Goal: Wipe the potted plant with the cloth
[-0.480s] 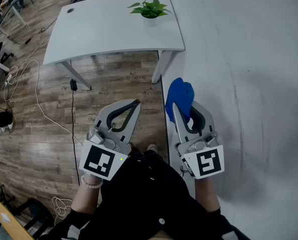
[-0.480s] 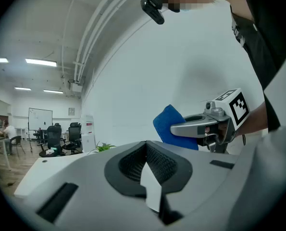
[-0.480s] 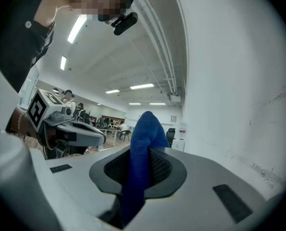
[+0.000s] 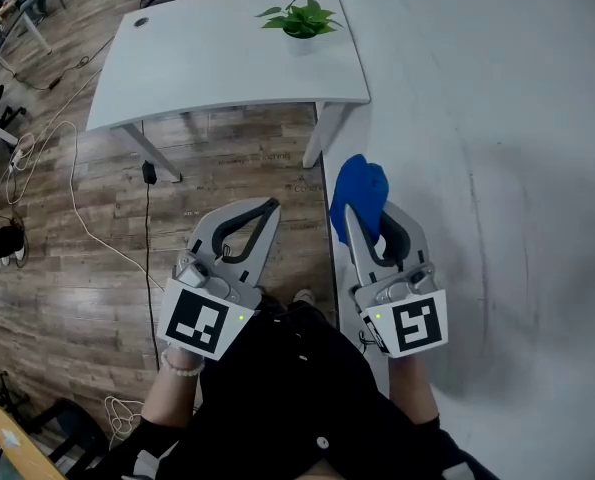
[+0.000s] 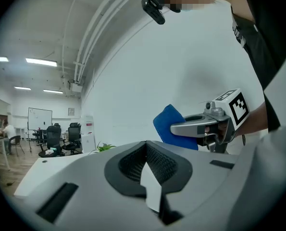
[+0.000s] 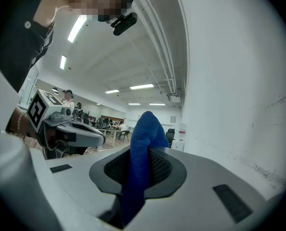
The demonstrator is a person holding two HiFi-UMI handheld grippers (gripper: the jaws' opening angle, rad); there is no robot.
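A small green potted plant (image 4: 300, 18) stands near the far right corner of a white table (image 4: 207, 58), well ahead of both grippers. My right gripper (image 4: 353, 213) is shut on a blue cloth (image 4: 359, 194), which sticks up past the jaw tips; the same cloth (image 6: 143, 153) fills the closed jaws in the right gripper view. My left gripper (image 4: 272, 206) is shut with nothing in it, held level beside the right one. From the left gripper view the plant (image 5: 104, 147) shows small beyond the closed jaws, with the cloth (image 5: 171, 126) to the right.
A white wall (image 4: 477, 118) runs along the right side. Wood floor (image 4: 227, 178) lies between me and the table, with cables (image 4: 77, 198) at the left. Office chairs (image 5: 61, 138) and desks stand further back in the room.
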